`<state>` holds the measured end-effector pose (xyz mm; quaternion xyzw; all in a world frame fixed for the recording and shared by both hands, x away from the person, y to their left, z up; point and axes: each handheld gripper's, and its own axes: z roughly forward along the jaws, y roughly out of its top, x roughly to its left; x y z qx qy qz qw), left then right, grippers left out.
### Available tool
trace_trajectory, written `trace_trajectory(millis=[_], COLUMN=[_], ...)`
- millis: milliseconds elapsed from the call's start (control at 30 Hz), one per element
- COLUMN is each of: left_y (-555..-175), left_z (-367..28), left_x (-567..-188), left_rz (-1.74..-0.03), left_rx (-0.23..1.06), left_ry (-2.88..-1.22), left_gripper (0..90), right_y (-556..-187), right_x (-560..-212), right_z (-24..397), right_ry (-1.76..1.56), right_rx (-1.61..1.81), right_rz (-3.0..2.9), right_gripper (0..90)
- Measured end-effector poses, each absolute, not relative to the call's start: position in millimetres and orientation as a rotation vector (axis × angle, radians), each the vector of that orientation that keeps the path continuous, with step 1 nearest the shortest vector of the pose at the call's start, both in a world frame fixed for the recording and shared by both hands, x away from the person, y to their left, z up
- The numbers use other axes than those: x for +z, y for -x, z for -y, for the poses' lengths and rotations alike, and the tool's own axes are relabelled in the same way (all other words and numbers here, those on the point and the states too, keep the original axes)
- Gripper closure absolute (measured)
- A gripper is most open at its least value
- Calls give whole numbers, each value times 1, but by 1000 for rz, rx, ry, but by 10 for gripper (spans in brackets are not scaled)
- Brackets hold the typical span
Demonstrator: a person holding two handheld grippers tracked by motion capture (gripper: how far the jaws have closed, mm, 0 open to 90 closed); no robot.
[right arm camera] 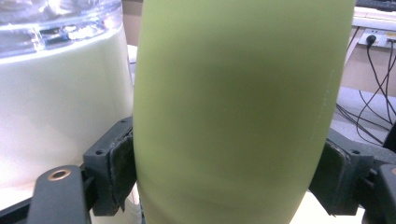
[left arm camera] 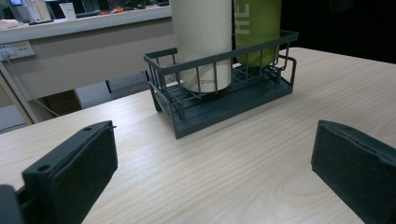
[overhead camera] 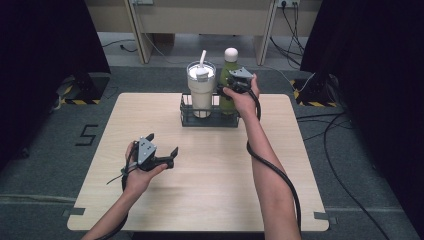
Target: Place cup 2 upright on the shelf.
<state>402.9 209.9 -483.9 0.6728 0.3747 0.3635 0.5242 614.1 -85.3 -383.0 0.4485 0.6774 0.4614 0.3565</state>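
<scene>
A dark wire basket (overhead camera: 210,121) stands at the far middle of the wooden table. Upright inside it are a cream tumbler (overhead camera: 202,92) with a clear lid and straw, and to its right a green bottle (overhead camera: 226,75) with a white cap. My right gripper (overhead camera: 227,89) is shut on the green bottle (right arm camera: 233,107); its pads (right arm camera: 122,163) press the bottle's two sides, close to the tumbler (right arm camera: 60,102). My left gripper (overhead camera: 162,143) is held open over the near left of the table, its jaws wide apart with nothing between them, facing the basket (left arm camera: 224,105).
The light wooden table (overhead camera: 210,185) has bare room in front of the basket and to both sides. Cables (overhead camera: 345,150) trail over the grey floor at the right. Black curtains hang at both sides, and a desk frame (overhead camera: 200,20) stands behind the table.
</scene>
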Motion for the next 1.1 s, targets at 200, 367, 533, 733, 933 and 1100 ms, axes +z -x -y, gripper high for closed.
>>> trace_trajectory(millis=[200, 367, 533, 733, 933, 1100], left_y=[-403, -403, -402, -403, -403, -403], left_z=[-210, -210, -210, -209, -208, -209], left_x=[-485, -485, -486, -486, -487, -487], left_rz=[-898, -901, -899, -899, -899, -903], left_rx=[868, 867, 868, 867, 867, 868], left_ry=[-1614, -1614, -1618, -1619, -1619, -1620], left_gripper=[0, 0, 0, 0, 0, 0], right_y=[-614, -613, -611, -609, -606, -598], right_x=[-390, -390, -393, -394, -395, -395], right_z=[86, 86, 86, 88, 91, 96], right_ry=[-1157, -1151, -1146, -1145, -1140, -1145], right_rx=[1188, 1193, 1197, 1188, 1191, 1202], right_rz=[-1754, -1756, -1752, -1760, -1765, -1768], right_gripper=[209, 207, 193, 142, 104, 94])
